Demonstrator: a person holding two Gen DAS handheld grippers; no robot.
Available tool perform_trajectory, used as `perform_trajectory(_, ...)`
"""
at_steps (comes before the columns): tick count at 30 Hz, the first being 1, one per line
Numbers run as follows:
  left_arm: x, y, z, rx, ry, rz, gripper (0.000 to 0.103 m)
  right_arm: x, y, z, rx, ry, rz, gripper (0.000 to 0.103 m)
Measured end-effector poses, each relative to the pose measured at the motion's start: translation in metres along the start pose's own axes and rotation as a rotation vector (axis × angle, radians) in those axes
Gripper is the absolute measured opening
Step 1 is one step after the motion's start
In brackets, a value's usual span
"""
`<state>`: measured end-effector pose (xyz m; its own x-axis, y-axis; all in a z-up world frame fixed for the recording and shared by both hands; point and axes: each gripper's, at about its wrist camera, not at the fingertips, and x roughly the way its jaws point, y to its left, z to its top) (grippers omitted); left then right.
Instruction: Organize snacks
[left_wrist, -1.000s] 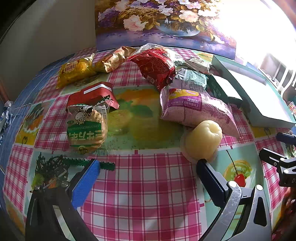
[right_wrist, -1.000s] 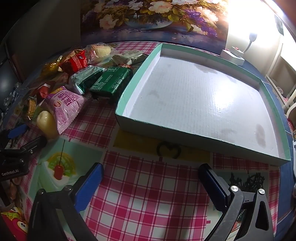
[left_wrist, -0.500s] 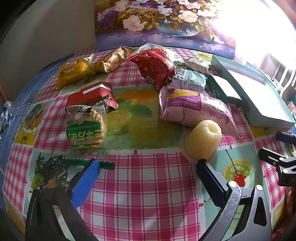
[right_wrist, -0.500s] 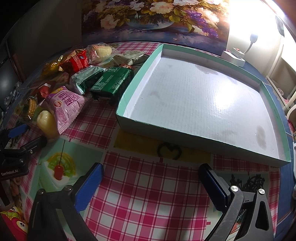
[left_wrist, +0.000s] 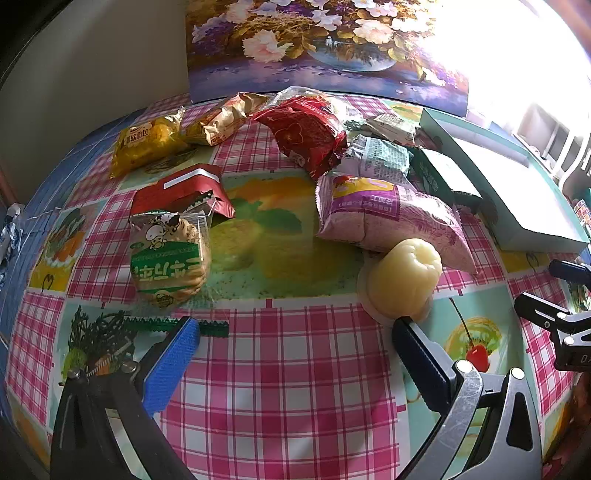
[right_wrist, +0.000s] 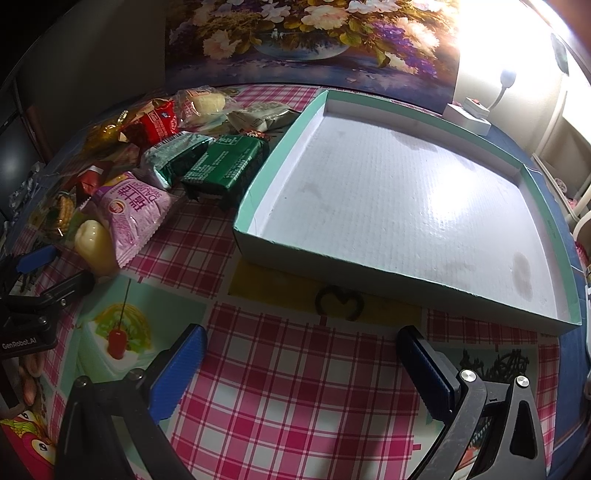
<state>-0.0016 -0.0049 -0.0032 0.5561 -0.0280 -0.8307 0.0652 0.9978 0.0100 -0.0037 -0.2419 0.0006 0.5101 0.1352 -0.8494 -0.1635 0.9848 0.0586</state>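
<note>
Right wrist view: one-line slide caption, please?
Open right gripper faces the empty teal tray; snacks piled left.

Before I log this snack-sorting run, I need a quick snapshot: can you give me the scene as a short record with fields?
surface: checked tablecloth
container: shallow box with green rim, nothing inside
snacks: all outside the box, clustered to its left
nearest snack to left gripper: yellow jelly cup, touching the pink packet
beside the box: dark green packet
left gripper: open, holding nothing
right gripper: open, holding nothing, in front of the box
</note>
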Motion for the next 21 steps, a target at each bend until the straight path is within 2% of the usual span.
perform_trajectory(16, -0.003, -0.002, 0.001, 0.019, -0.012, 0.002, 0.103, 0.0, 0.0, 0.0, 0.001, -0.001, 0.001, 0.103)
perform_trajectory(21, -0.013, -0.005, 0.002, 0.039, -0.055, -0.005, 0.103, -0.001, -0.002, 0.001, 0.009, -0.006, 0.003, 0.103)
